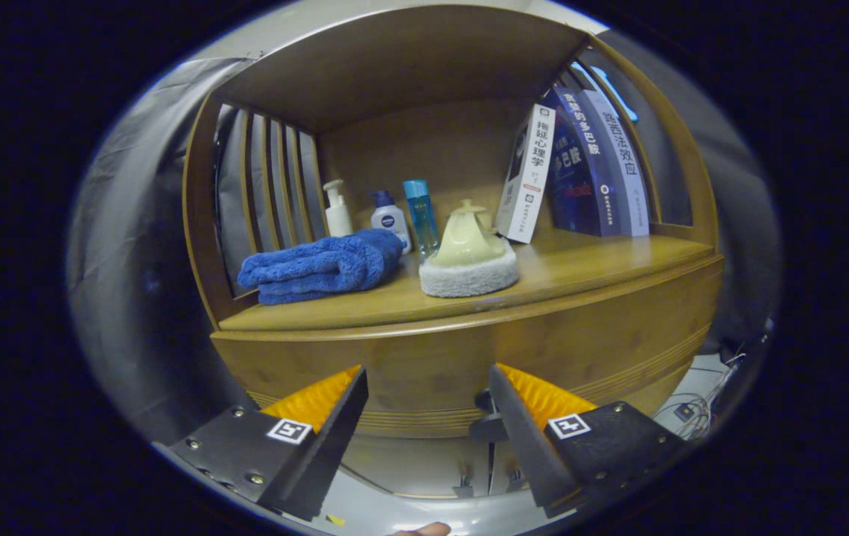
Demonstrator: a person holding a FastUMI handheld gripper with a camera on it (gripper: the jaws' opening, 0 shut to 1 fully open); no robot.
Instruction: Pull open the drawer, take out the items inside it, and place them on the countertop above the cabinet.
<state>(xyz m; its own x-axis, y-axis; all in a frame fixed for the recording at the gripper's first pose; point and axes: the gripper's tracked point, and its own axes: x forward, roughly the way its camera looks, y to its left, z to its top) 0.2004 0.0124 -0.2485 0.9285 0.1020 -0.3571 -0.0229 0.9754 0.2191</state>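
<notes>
fingers (424,387) spread apart, gripping nothing | drawer front (469,365) closed, just ahead of them; dark knob (485,402) beside the right finger | blue towel (320,266), scrub brush (468,257) lie on table (603,260) (drawer contents hidden) | for any pull: centre knob between fingers, draw straight out

Hidden and cut-off parts, drawer front

Drawer (469,365) knob (485,417) half covered by right finger (521,424) of the spread gripper (428,394); drawer contents unseen behind the closed front. Beyond the fingers, towel (324,266) hides the bottle (336,210) bases; books' (581,167) far edges blocked by the side slats (663,141).
</notes>
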